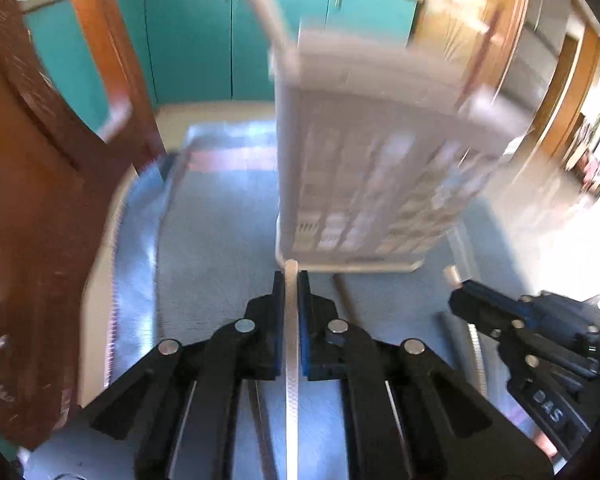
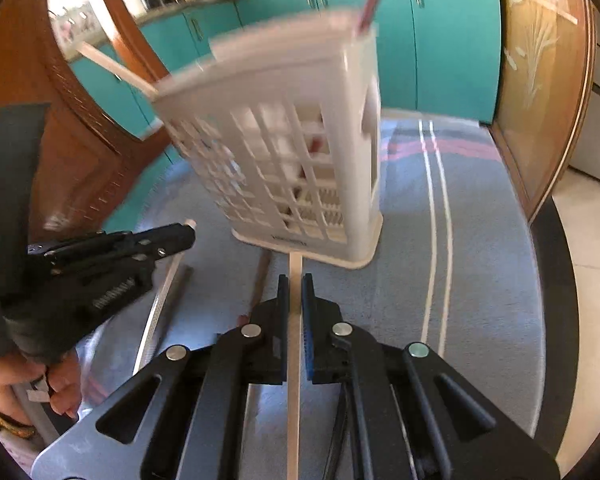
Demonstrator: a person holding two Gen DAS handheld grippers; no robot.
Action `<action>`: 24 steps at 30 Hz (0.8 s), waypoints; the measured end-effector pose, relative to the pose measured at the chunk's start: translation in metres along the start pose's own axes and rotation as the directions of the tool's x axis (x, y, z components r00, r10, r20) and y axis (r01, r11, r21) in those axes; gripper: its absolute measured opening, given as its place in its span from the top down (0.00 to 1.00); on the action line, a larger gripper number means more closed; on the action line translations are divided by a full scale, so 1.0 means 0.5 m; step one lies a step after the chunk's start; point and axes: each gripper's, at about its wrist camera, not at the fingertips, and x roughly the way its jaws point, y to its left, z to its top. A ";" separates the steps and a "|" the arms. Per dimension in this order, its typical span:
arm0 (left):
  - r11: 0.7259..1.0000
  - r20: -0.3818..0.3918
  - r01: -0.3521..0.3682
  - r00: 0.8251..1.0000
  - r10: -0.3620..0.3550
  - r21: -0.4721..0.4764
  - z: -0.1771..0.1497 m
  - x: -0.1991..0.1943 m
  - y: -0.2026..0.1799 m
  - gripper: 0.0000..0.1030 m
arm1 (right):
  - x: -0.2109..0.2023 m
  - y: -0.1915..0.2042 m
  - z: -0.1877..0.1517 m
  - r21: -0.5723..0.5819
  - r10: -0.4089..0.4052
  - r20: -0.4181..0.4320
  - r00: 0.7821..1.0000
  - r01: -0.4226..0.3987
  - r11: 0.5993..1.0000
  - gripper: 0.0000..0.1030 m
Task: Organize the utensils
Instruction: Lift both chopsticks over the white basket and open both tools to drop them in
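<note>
A white slotted utensil basket [image 1: 364, 184] [image 2: 296, 168] stands on a blue cloth [image 1: 220, 240] [image 2: 480, 240], with long handles poking out of its top. In the left wrist view my left gripper [image 1: 291, 280] is shut on a pale flat utensil handle [image 1: 291, 360], just in front of the basket's base. In the right wrist view my right gripper [image 2: 296, 282] is shut on a thin pale wooden stick [image 2: 294, 380], also close to the basket's base. Each gripper shows in the other's view, the right gripper [image 1: 458, 286] and the left gripper [image 2: 184, 232], with a pale tip at its jaws.
Loose utensils lie on the cloth near the basket: a brown stick [image 2: 260, 276] and a dark handle [image 2: 176, 304]. A brown wooden chair [image 1: 40, 200] rises at the left. Teal cabinets [image 2: 440, 40] stand behind, and a wooden door [image 2: 540, 100] at the right.
</note>
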 end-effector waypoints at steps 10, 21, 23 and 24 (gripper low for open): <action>0.998 0.365 0.067 0.928 -0.068 0.016 0.012 -0.355 -0.033 0.93 | -0.277 -0.008 -0.016 0.041 0.120 0.226 0.967 -0.132 0.990 0.93; 0.997 0.688 0.069 0.723 -0.061 0.016 0.195 -0.533 -0.079 0.93 | -0.516 -0.015 0.160 0.111 0.070 0.621 0.781 -0.176 0.978 0.93; 0.999 0.702 0.044 0.712 -0.029 -0.003 0.225 -0.504 -0.086 0.93 | -0.515 -0.010 0.186 0.131 0.032 0.657 0.753 -0.155 0.979 0.93; 0.999 0.694 0.038 0.720 -0.028 0.000 0.230 -0.481 -0.087 0.93 | -0.503 -0.007 0.197 0.137 0.009 0.672 0.740 -0.136 0.981 0.93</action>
